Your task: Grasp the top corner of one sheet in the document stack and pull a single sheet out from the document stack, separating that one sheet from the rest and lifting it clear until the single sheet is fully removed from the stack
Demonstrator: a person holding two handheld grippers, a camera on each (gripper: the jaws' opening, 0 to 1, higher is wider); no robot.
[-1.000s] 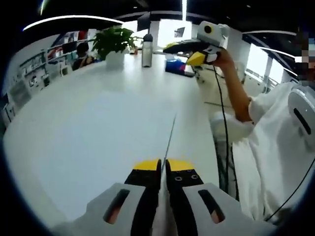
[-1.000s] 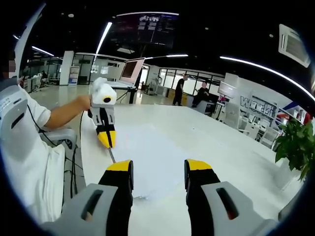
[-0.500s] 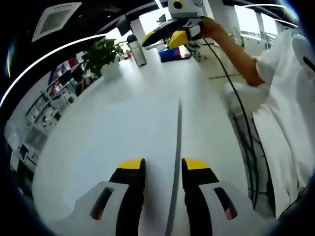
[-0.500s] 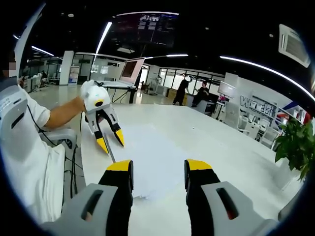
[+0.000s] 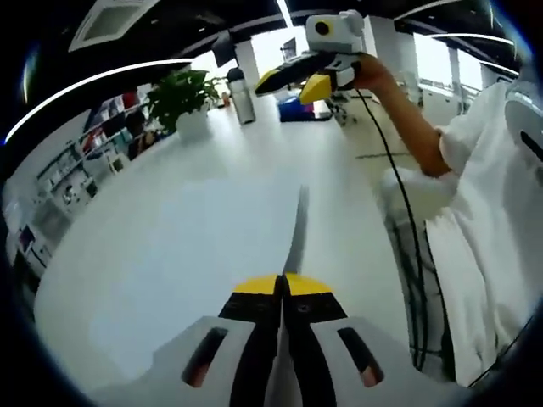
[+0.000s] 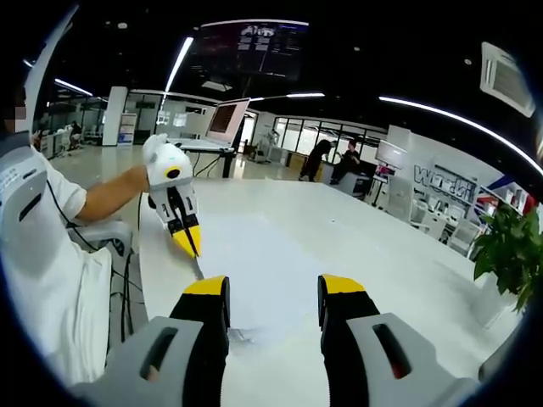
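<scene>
Left tongs (image 5: 282, 286) — jaws together on sheet (image 5: 296, 229) edge

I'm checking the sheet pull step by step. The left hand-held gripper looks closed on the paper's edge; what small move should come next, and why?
Probably a slow lift of the left hand-held gripper up and away from the document stack. Its yellow tips are shut on the raised sheet edge, while the right hand-held gripper hangs open above the table, not holding anything.
</scene>
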